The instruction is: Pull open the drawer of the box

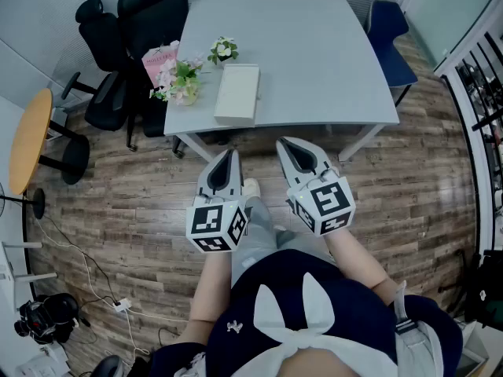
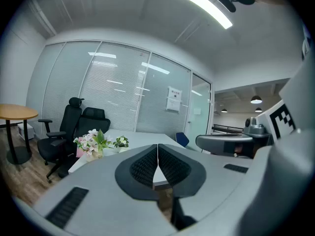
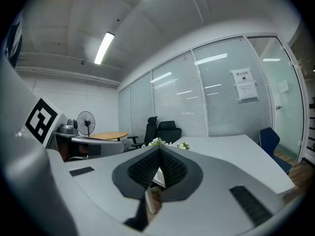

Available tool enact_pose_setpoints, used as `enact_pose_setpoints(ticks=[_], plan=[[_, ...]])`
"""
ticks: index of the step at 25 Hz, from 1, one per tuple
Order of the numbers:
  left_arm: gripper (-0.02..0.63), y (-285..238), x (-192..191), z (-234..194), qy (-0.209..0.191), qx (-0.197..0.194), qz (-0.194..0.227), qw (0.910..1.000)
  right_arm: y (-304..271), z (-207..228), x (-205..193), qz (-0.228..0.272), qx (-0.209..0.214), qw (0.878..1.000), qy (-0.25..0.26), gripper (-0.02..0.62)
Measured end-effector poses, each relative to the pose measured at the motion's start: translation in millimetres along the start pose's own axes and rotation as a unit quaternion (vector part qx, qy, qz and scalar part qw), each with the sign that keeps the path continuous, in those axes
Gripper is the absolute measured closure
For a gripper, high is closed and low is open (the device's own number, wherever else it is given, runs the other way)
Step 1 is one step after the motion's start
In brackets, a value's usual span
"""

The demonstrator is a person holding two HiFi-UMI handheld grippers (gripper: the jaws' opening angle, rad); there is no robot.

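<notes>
White box (image 1: 237, 93) flat on grey table (image 1: 314, 53), beside flowers (image 1: 179, 81)

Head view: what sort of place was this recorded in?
Probably an office meeting room: a large grey table, black swivel office chairs beside it, and glass partition walls with blinds behind.
</notes>
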State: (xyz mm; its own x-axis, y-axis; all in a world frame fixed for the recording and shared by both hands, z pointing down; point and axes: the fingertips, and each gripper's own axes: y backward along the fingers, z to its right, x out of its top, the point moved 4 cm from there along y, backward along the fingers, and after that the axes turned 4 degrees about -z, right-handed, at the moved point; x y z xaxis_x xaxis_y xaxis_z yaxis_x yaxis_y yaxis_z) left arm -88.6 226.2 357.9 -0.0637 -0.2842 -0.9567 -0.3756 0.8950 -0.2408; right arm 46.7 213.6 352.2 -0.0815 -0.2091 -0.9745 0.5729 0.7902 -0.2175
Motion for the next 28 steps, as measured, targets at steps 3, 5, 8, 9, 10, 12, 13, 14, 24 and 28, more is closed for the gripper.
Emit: enact_pose_setpoints(ticks=[3, 5, 8, 9, 10, 12, 13, 14, 24, 28], plan=[[0.580, -2, 2, -3, -0.003, 0.004, 0.001, 1.0000, -3, 1, 0, 0.001, -0.005, 1.000, 0.002, 0.592], [0.580, -5, 2, -3, -0.005, 0.004, -0.002, 1.0000, -4, 3, -1, 0.002, -0.006, 1.000, 0.004, 0.592], [0.580, -11, 2, -4, -0.012, 0.006, -0.011, 0.9999, -7, 6, -2, -0.002, -0.008, 1.000, 0.012, 0.592], [0.580, -13, 2, -4, -0.016, 0.006, -0.014, 0.9998, -9, 7, -3, -0.004, -0.009, 1.000, 0.017, 0.592], [0.580, -16, 2, -5, -0.020, 0.005, -0.016, 0.9997, -11, 9, -3, -0.007, -0.009, 1.000, 0.023, 0.591], [0.578, -21, 2, -5, -0.026, -0.001, -0.021, 0.9994, -16, 11, -5, -0.012, -0.009, 0.999, 0.029, 0.589], [0.578, -24, 2, -6, -0.028, -0.003, -0.022, 0.9993, -18, 13, -4, -0.013, -0.009, 0.999, 0.029, 0.589], [0.577, -26, 3, -7, -0.030, -0.002, -0.023, 0.9993, -21, 15, -4, -0.014, -0.009, 0.999, 0.029, 0.591], [0.413, -64, 8, -30, -0.043, -0.001, -0.034, 0.9985, -55, 42, -1, -0.023, -0.010, 0.999, 0.028, 0.484], [0.377, -84, 10, -48, -0.040, 0.001, -0.041, 0.9984, -75, 54, -5, -0.039, -0.005, 0.999, 0.031, 0.448]])
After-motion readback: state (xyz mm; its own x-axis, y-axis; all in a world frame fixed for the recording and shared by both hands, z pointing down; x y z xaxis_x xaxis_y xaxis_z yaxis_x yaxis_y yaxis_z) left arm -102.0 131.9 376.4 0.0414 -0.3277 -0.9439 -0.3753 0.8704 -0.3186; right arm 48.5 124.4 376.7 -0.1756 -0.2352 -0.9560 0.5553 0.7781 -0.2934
